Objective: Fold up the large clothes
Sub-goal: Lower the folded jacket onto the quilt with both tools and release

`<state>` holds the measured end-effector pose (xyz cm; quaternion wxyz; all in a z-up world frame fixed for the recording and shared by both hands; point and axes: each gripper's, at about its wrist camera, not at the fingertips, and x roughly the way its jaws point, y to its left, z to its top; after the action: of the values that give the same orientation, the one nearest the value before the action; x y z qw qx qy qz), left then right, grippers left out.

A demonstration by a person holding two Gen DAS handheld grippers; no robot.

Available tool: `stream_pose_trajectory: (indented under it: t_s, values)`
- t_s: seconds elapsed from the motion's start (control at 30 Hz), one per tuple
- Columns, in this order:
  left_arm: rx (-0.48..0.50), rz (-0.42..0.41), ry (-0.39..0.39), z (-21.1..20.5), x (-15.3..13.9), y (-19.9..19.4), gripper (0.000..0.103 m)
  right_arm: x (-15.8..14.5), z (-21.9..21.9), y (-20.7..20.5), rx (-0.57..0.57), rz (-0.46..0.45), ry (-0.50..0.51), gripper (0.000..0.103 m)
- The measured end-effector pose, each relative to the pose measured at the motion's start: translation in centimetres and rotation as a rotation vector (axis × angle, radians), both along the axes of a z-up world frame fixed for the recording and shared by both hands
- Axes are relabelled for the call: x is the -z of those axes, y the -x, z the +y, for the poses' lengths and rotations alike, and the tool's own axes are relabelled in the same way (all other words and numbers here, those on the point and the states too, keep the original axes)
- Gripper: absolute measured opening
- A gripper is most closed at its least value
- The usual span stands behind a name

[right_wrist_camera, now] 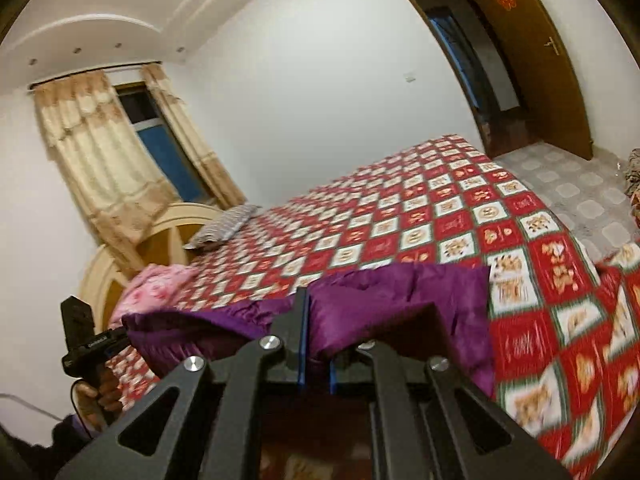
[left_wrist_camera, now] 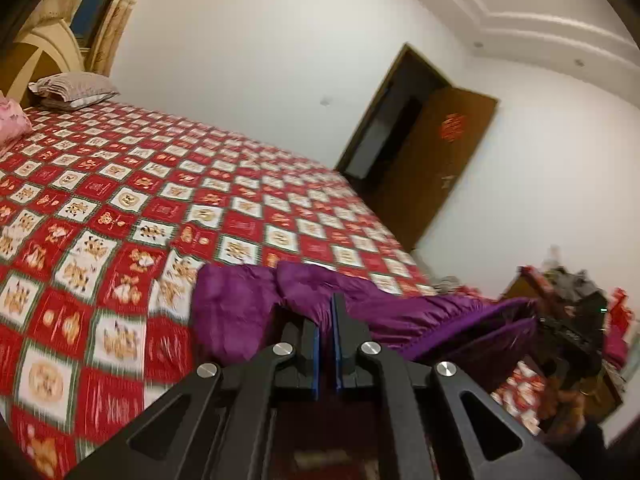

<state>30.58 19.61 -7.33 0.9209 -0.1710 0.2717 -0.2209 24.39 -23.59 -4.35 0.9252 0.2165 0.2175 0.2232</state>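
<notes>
The left hand-held gripper [left_wrist_camera: 327,312], black with blue pads, has its jaws drawn narrow and pinched on an edge of the glossy purple padded garment [left_wrist_camera: 240,304]. The cloth rises just ahead of its fingertips and drapes away to either side: a broad puffy panel to the left of the fingers, and a long gathered band running off to the right toward the other tool. Beyond the garment, ahead of the fingers, the bed with a red, white and green patchwork-print cover [left_wrist_camera: 168,184] stretches away; a grey striped pillow [left_wrist_camera: 74,90] lies at its far left end, well apart from the gripper.

The right hand-held gripper [right_wrist_camera: 316,312] is likewise closed narrow, clamped on the same purple garment, which bulges up directly over and ahead of its right finger and hides that fingertip. From there the fabric spreads right onto the bed cover and trails left in a ruched strip to the left gripper, seen low at the left of this view with a hand [right_wrist_camera: 98,398] around its handle. The stretch between the two tools hangs slightly above the cover, sagging in the middle.

Farther ahead of the right gripper lie a pink floral pillow [right_wrist_camera: 156,284], cream curtains [right_wrist_camera: 100,160] and a brown wooden door [right_wrist_camera: 532,48].
</notes>
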Motion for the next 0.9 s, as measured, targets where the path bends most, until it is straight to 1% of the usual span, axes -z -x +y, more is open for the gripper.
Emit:
stream_pose_trajectory:
  t_s: [0.07,0.13,0.2,0.27,0.3,0.4,0.43,0.53,0.63,0.9]
  values:
    - [-0.026,0.022,-0.031,-1.0,0.6,-2.7,0.004,0.5,0.3,-3.2,0.027,0.023,0.025,0.01]
    - [-0.06,0.047,-0.072,-2.2,1.8,-6.2,0.004,1.2,0.8,-6.6,0.067,0.046,0.082,0.01]
    - [-0.096,0.071,-0.122,-3.1,3.1,-8.8,0.004,2.3,0.9,-9.3,0.093,0.075,0.112,0.01]
    - [-0.113,0.097,-0.146,-3.7,4.2,-10.6,0.004,4.0,1.1,-12.2,0.116,0.114,0.13,0.01]
    - [-0.131,0.119,-0.158,-4.0,5.4,-12.0,0.004,4.9,1.2,-13.5,0.132,0.133,0.15,0.01]
    - [-0.163,0.166,-0.167,-4.5,7.1,-14.4,0.004,7.2,1.8,-16.6,0.154,0.17,0.211,0.01]
    - [-0.178,0.189,-0.169,-4.6,8.1,-15.5,0.004,7.7,2.0,-17.3,0.161,0.177,0.224,0.01]
    - [-0.201,0.231,-0.17,-5.3,9.7,-17.4,0.004,9.6,2.1,-19.6,0.174,0.206,0.244,0.01]
    - [-0.212,0.258,-0.185,-6.0,10.8,-18.4,0.004,11.0,2.2,-21.3,0.175,0.23,0.256,0.01]
    - [-0.233,0.283,-0.272,-7.8,13.3,-20.1,0.005,13.7,3.0,-23.1,0.167,0.272,0.287,0.011]
